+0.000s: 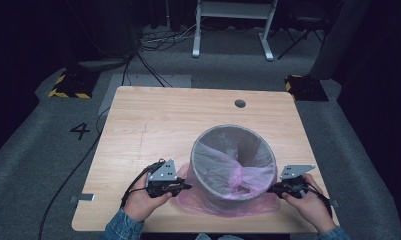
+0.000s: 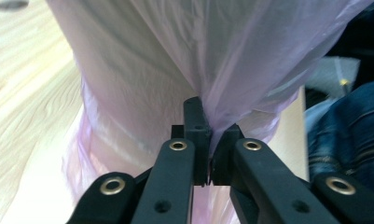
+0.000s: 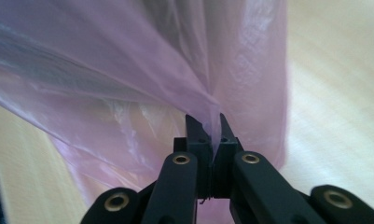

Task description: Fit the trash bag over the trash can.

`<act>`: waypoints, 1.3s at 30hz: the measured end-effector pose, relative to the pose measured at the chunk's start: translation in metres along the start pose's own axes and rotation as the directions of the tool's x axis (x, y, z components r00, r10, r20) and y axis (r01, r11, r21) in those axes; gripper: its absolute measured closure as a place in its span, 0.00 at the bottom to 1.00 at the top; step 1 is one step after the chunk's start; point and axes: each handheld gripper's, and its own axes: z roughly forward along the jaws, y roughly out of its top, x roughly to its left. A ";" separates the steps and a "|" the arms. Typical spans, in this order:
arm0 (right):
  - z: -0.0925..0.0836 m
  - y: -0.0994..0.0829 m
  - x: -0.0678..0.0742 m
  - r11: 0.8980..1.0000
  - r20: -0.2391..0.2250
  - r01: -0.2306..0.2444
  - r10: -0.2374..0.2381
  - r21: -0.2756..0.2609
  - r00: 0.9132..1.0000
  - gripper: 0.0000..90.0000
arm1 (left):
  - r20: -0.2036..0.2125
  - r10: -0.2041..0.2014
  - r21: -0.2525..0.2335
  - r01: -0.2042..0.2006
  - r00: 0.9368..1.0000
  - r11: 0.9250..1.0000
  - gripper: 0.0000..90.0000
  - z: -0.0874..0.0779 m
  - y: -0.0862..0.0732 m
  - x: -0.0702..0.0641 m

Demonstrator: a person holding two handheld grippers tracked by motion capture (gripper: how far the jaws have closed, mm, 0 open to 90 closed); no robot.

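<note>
Claws come first: the left claw [image 2: 208, 140] is clenched on a pinch of the pink bag [image 2: 184, 60], and the right claw [image 3: 211, 135] is clenched on another pinch of it. The thin plastic runs tight from each pinch, like a little tent.

From above, the left claw [image 1: 180, 187] is at the left side of the bin [image 1: 233, 162] and the right claw [image 1: 275, 189] is at its right side. The bag [image 1: 248, 176] sits partly inside the bin and partly bunched under it on the table [image 1: 153, 120]. The bin looks tipped toward the person.

What could go wrong? I think the bag could rip, because it is so thin and each claw grips just a small bit. A hard tug could do it. The plastic could also slide out of a claw if one hand pulls more than the other. And the bin could roll or tip over, since it leans and nothing holds it but the bag.
</note>
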 end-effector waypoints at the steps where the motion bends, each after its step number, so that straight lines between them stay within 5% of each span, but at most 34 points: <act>1: 0.003 -0.001 0.001 1.000 -0.001 0.003 -0.003 -0.002 1.000 1.00 | -0.010 -0.018 0.026 0.018 1.000 0.999 0.99 0.004 -0.005 0.004; 5: -0.003 0.002 0.003 0.999 0.013 0.002 -0.001 -0.037 1.000 0.98 | -0.052 -0.073 0.138 0.080 0.996 0.987 0.99 0.023 -0.026 0.017; 8: -0.006 -0.001 0.001 1.000 0.027 -0.005 0.005 -0.013 1.000 1.00 | -0.036 -0.105 0.137 0.109 0.994 0.985 0.99 0.028 -0.033 0.020; 11: -0.004 -0.010 0.000 0.998 0.095 -0.017 0.011 0.066 0.995 1.00 | -0.055 -0.073 0.114 0.079 0.996 0.990 0.97 0.022 -0.028 0.017; 14: -0.007 -0.017 -0.001 0.996 0.078 -0.064 0.058 0.070 0.995 0.99 | -0.095 -0.074 0.123 0.085 0.993 0.989 0.96 0.017 -0.029 0.019; 17: -0.017 -0.017 0.001 0.999 0.083 -0.045 0.043 0.024 0.996 0.71 | -0.130 -0.090 0.080 0.101 0.987 0.992 0.78 0.011 -0.034 0.020; 19: -0.029 -0.015 0.007 0.999 0.040 -0.019 0.021 -0.044 0.999 0.58 | -0.076 -0.076 0.020 0.078 0.994 0.997 0.67 0.005 -0.032 0.016; 21: -0.038 -0.012 0.013 0.996 -0.007 0.008 -0.008 -0.090 1.000 0.49 | -0.029 -0.056 -0.033 0.055 0.998 0.998 0.55 0.000 -0.026 0.009; 24: -0.052 -0.004 0.025 0.987 -0.041 0.057 -0.064 -0.149 0.997 0.47 | -0.032 -0.028 -0.082 0.025 0.999 0.996 0.43 -0.004 -0.015 0.003; 26: -0.058 0.003 0.028 0.983 -0.050 0.068 -0.078 -0.173 0.996 0.68 | -0.032 -0.015 -0.099 0.012 0.999 0.995 0.52 -0.005 -0.007 0.003; 29: -0.062 0.012 0.027 0.984 -0.059 0.070 -0.081 -0.164 0.995 0.96 | -0.045 0.005 -0.091 -0.009 0.999 0.996 0.87 -0.004 0.003 0.005; 30: -0.062 0.014 0.025 0.984 -0.050 0.059 -0.069 -0.169 0.996 0.99 | -0.032 -0.006 -0.100 0.003 0.999 0.995 0.97 -0.005 0.006 0.006; 34: -0.057 0.014 0.010 0.983 0.012 -0.003 0.005 -0.182 1.000 1.00 | -0.023 -0.039 -0.153 0.035 0.999 0.988 0.99 -0.006 0.008 0.010; 39: -0.036 0.009 0.003 0.985 -0.026 -0.047 0.043 -0.164 0.999 1.00 | -0.019 -0.067 -0.155 0.063 0.998 0.986 0.99 0.001 0.007 0.018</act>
